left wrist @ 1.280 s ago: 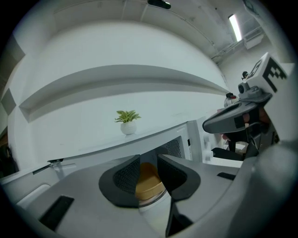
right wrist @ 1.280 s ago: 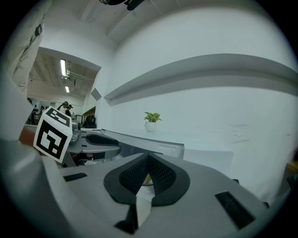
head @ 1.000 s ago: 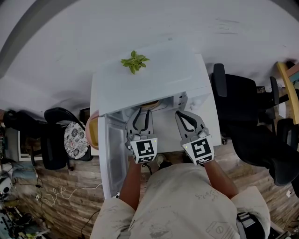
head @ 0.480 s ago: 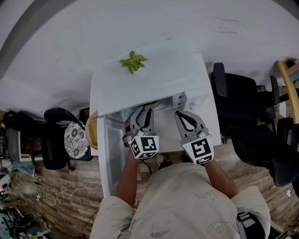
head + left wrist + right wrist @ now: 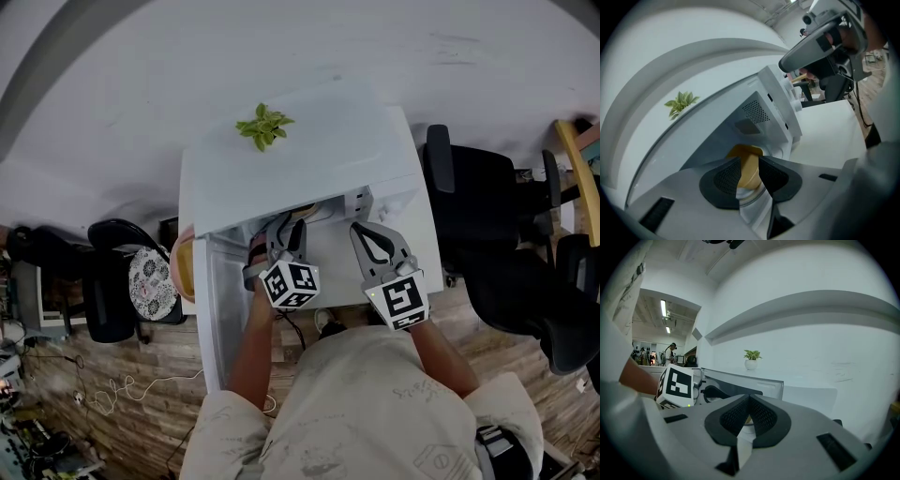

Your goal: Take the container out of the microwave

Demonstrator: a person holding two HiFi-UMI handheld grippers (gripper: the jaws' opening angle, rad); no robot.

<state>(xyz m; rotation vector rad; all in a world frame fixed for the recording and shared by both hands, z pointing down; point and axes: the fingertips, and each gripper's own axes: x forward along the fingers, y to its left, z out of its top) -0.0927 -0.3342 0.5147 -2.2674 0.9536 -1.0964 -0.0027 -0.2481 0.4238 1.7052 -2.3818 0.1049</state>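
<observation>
Fingers (image 5: 723, 180) of left gripper (image 5: 287, 231) apart, yellow container (image 5: 749, 168) beyond, inside open microwave (image 5: 300, 159); right gripper (image 5: 749, 398) fingers closed, empty.

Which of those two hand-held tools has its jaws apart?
The left tool, aimed into the open microwave: a gap shows between its jaws, with the yellow container visible through it. The right tool has jaws meeting at the tips.

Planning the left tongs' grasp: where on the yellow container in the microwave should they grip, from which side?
The side wall of the yellow container, just below its wider rim, entering the microwave from its open front: it seems upright and tapered, so the rim should catch.
</observation>
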